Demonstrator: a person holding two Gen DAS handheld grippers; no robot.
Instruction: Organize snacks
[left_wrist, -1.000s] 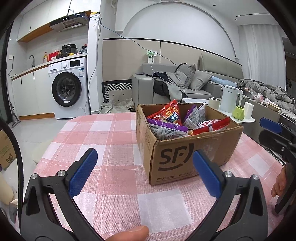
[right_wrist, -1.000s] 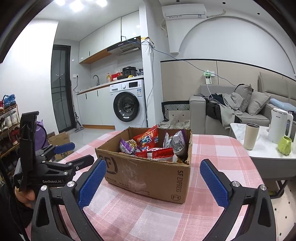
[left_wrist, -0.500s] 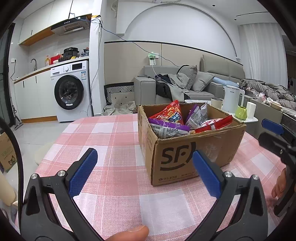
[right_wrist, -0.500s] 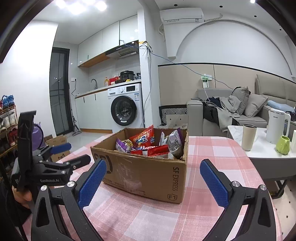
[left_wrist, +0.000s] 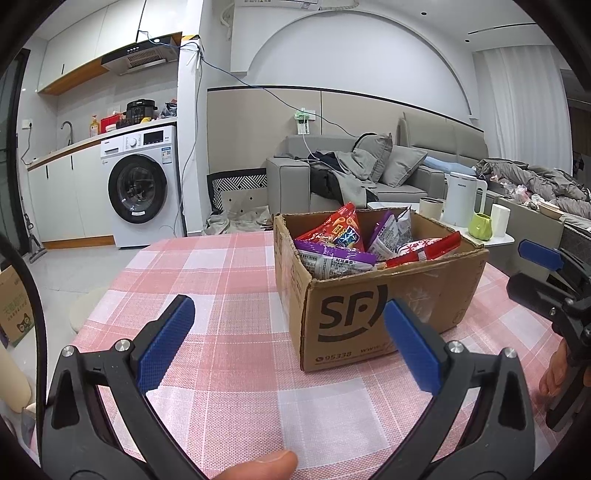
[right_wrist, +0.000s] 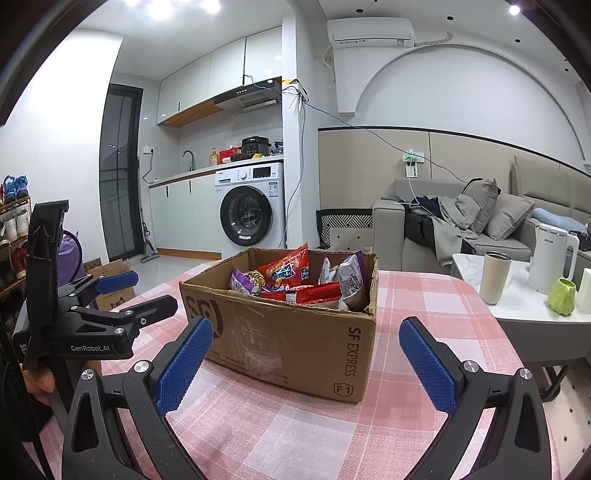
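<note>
Risen slightly since a second ago, left hand-held gripper and right hand-held gripper both released and empty short of the cardboard box of snacks on the table; risk of crushing soft packets; shoe rack only in right view.

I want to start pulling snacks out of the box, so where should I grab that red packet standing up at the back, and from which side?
Grip the red packet by its pointed top corner, coming straight down from above with the open left gripper. That corner stands clear above the cardboard box rim, while its lower part is wedged among other packets.
</note>
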